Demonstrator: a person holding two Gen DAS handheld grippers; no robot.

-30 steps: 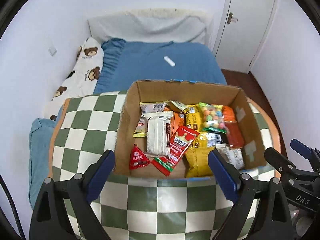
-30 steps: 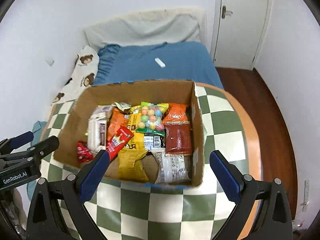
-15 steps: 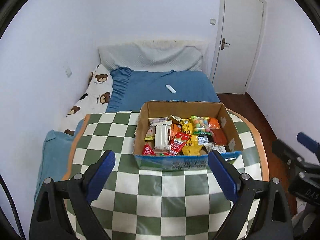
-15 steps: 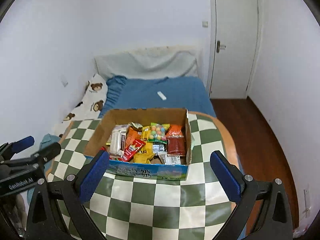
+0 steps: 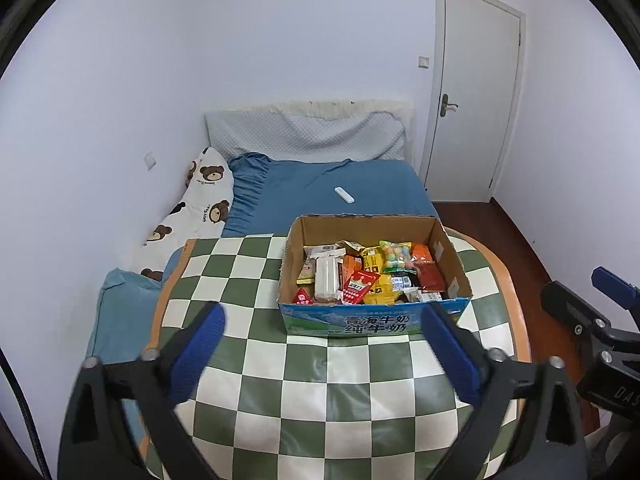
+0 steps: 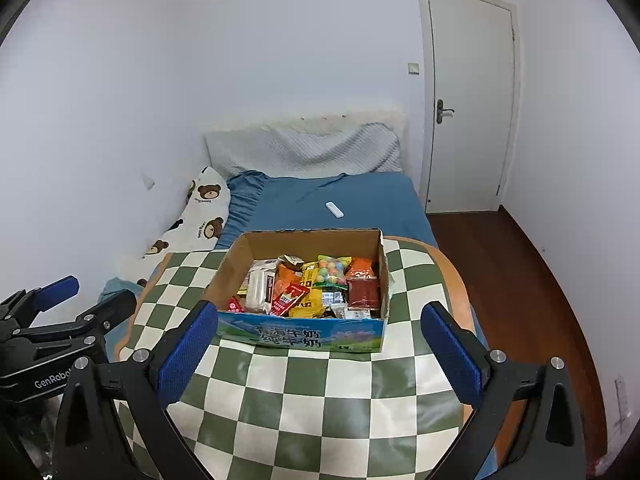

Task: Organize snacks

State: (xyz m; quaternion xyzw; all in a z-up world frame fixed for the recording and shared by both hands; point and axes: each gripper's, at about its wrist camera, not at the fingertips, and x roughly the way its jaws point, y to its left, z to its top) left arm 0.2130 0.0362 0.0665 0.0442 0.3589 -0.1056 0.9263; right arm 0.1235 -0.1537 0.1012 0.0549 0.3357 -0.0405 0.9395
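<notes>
So both grippers are just hanging back over the near edge of the round table with the green-and-white checkered cloth, nothing in either one. The left gripper has its blue-padded fingers spread about as wide as they go, and the right gripper is the same, wide open and empty. The thing to sort is the open cardboard box with the blue printed front, packed with snack packets and sitting toward the far edge of the table, a bit right of centre in the left view. It's straight ahead of both sets of fingers but well apart from them (lots of bare checkered cloth in between). The box's long axis runs left to right across the table, so its printed long side faces the grippers square on. Inside, the white wrapped bar and the small red triangular packet sit at the left end, nearer the left gripper, while the dark red pouch is at the right end, nearer the right one. I'd guess neither arm has much of an edge on the box itself; it'll come down to which packet gets picked.
</notes>
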